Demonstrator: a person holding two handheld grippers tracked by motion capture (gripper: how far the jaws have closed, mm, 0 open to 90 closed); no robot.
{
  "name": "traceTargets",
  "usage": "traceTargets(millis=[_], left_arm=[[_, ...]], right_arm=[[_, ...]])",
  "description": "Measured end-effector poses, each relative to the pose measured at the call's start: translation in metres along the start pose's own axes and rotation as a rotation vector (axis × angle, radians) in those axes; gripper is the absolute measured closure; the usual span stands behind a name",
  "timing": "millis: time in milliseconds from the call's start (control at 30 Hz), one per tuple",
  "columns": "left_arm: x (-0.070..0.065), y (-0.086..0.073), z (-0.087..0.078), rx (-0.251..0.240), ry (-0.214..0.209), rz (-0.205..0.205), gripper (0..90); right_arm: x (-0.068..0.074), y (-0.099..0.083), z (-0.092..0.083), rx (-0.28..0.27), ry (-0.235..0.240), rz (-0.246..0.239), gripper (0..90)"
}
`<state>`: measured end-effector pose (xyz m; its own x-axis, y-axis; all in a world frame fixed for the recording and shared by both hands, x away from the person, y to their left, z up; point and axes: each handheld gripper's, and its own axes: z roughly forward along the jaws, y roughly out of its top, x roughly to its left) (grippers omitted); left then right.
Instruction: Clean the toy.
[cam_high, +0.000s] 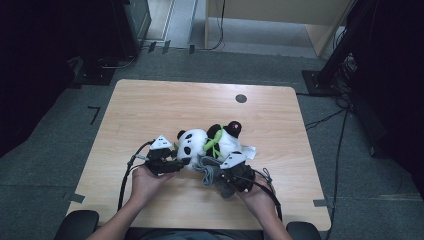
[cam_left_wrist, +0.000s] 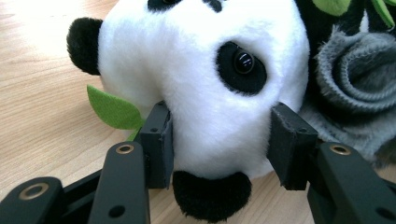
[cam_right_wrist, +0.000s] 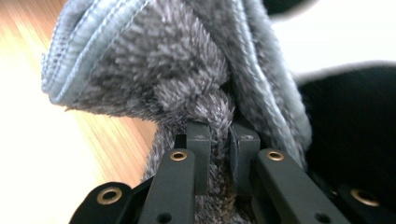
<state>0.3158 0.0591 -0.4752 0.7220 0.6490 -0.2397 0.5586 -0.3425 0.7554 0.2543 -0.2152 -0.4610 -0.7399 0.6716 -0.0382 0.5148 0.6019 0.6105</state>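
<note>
A black-and-white panda plush (cam_high: 200, 141) lies on its side in the middle of the wooden table (cam_high: 150, 105), with green felt leaves (cam_high: 212, 145) at its neck. My left gripper (cam_high: 180, 164) is shut on the panda's head (cam_left_wrist: 205, 79); both pads (cam_left_wrist: 159, 142) press into the white fur just above a black ear. A grey fleecy cloth (cam_high: 209, 173) lies bunched against the panda's front. My right gripper (cam_high: 223, 176) is shut on a twisted fold of that cloth (cam_right_wrist: 177, 60). The panda's black and white fur (cam_right_wrist: 355, 116) shows beyond it.
A white tag (cam_high: 248, 150) sticks out on the panda's right. There is a round cable hole (cam_high: 241, 98) near the table's far edge. Black stands and cables (cam_high: 340, 60) sit on the floor to the right. A wooden cabinet (cam_high: 280, 15) stands behind.
</note>
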Motion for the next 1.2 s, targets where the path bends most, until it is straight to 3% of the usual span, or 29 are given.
traceTargets(millis=[233, 700, 933, 1200], left_arm=[[0.000, 0.000, 0.000, 0.004, 0.000, 0.003, 49.5], [0.001, 0.001, 0.001, 0.005, -0.012, -0.002, 49.6], [0.005, 0.004, 0.001, 0.012, -0.021, -0.011, 49.5], [0.007, 0.005, 0.001, 0.014, -0.022, -0.013, 49.5]], right_arm=[[-0.018, -0.017, -0.020, -0.011, -0.006, 0.071, 82.3], [-0.037, -0.027, -0.029, -0.032, -0.042, 0.148, 81.5], [-0.047, -0.038, -0.041, -0.067, -0.090, 0.216, 81.5], [-0.065, -0.053, -0.067, -0.118, -0.191, 0.314, 81.8]])
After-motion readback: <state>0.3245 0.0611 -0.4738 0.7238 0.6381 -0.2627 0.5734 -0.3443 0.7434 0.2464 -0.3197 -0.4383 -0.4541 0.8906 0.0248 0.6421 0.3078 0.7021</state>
